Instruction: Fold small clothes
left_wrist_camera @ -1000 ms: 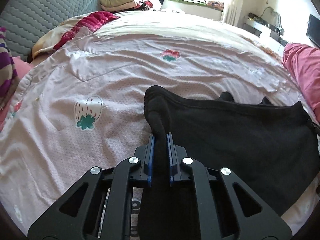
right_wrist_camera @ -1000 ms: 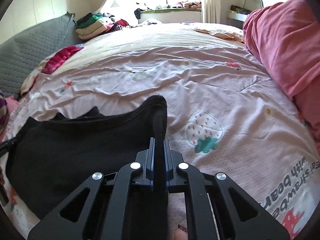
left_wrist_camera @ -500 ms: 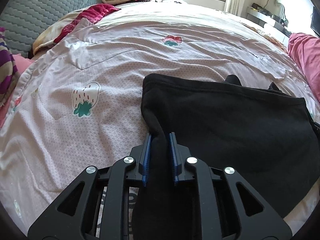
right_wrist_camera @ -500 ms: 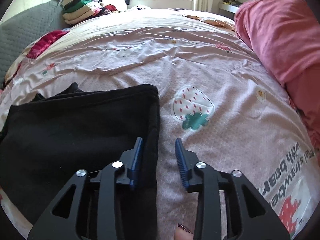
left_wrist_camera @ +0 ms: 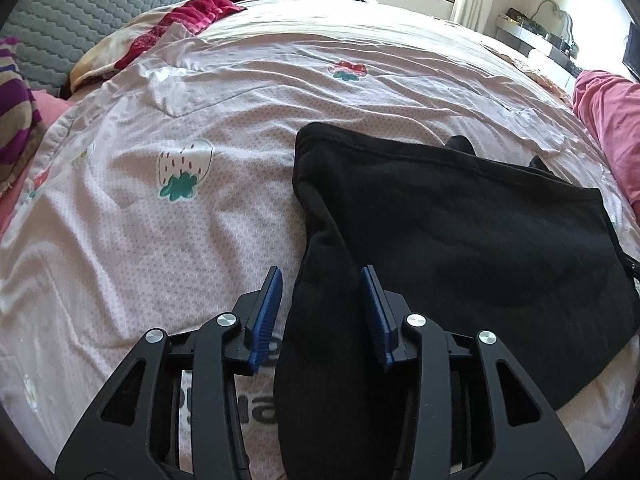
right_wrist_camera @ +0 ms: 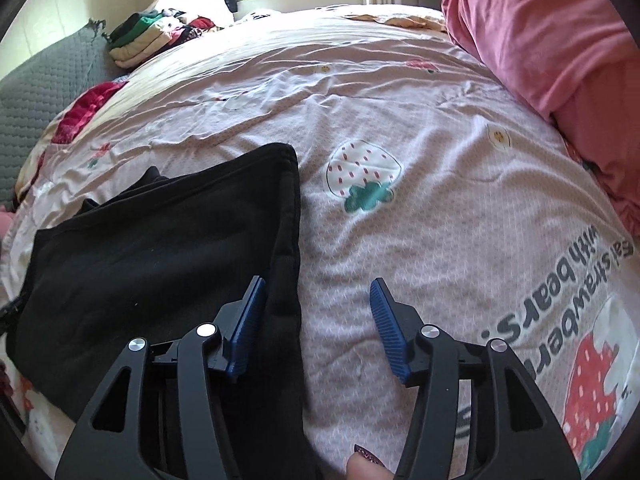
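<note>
The bed (left_wrist_camera: pixel 200 240), under its pink strawberry sheet, carries the black garment (left_wrist_camera: pixel 460 232), now lying flat and folded. Both claws have let go since a second ago: the left claw (left_wrist_camera: pixel 322 312) gapes around its edge, the right claw (right_wrist_camera: pixel 318 328) stands wide open. The sheet's print (right_wrist_camera: pixel 560 280) reads "with bear".

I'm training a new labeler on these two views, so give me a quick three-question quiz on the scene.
1. True or false: the left gripper is shut on the black garment.
2. What print lies right of the garment on the bedsheet? A) strawberry B) car C) star
3. Fill in: the right gripper has its fingers ____.

Key: 1 false, its fingers stand apart around a fold of the garment; 2 A, the strawberry; 3 open.
</note>
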